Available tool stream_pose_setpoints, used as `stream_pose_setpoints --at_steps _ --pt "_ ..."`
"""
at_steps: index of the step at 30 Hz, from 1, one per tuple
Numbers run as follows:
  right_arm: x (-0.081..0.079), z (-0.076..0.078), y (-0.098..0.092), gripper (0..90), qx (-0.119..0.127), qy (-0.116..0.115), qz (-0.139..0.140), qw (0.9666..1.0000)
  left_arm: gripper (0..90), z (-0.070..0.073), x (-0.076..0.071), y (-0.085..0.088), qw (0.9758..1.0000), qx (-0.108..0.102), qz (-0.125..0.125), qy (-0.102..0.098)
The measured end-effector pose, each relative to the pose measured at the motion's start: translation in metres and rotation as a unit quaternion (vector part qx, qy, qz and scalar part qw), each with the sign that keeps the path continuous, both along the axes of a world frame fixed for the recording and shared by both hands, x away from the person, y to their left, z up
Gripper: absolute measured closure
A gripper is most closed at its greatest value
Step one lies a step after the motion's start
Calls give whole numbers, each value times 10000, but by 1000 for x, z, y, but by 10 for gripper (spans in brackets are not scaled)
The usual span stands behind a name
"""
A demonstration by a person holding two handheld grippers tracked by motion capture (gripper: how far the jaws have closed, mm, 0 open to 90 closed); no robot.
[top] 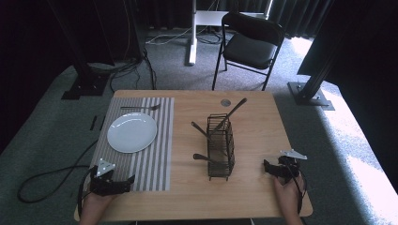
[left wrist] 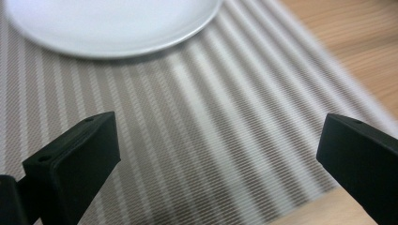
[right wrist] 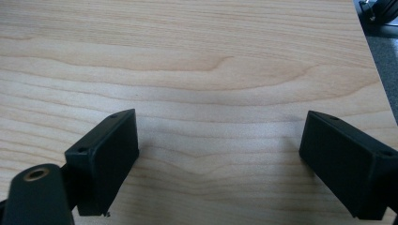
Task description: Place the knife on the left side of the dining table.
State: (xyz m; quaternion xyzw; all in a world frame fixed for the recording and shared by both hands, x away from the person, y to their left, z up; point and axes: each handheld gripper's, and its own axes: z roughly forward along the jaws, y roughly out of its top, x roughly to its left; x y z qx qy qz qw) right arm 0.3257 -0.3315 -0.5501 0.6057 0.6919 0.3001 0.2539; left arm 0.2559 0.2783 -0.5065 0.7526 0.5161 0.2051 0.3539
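Both jaws stood open, empty. Cutlery caddy (top: pixel 220 147) lay left of right gripper (top: pixel 270 168), nearer it than left gripper (top: pixel 123 184); handles leaned outward.

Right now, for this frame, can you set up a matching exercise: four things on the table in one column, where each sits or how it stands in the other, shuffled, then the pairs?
Things:
1. white plate
2. fork
3. wire cutlery basket
4. left gripper

Places or states:
A. stands upright near the table's middle, with dark utensil handles sticking out
B. lies on the striped placemat, at its far edge beyond the plate
C. open over the placemat's near edge, holding nothing
D. rests on the placemat, nothing on it

Pairs: 1-D, 2-B, 3-A, 4-C
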Motion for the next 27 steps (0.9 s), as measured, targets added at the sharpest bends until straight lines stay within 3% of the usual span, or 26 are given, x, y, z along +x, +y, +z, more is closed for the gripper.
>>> stream_pose_setpoints --at_steps 3,7,15,17,20,21,22,24,27 --pt "0 0 0 115 -1 0 0 10000 0 5 0 -6 9999 -9 -93 -106" --pt "0 0 0 115 -1 0 0 10000 0 9 1 -13 9994 -66 -332 -55" --pt "0 0 0 116 -1 -1 0 10000 0 23 -2 -28 9979 -109 -596 -223" --pt "0 0 0 116 1 1 -2 10000 0 31 -4 -35 9966 -59 -767 -304" --pt "0 0 0 115 -1 -1 0 10000 0 33 -6 -38 9960 -53 -821 -349" --pt "0 0 0 116 -1 0 0 10000 0 39 -8 -45 9945 -87 -961 -412" --pt "0 0 0 116 -1 0 0 10000 0 39 -8 -45 9945 -87 -961 -412" --pt "0 0 0 115 -1 0 0 10000 0 44 -9 -50 9916 -339 -1166 -451" --pt "0 0 0 116 -2 0 1 10000 0 49 -10 -58 9900 -292 -1271 -537"
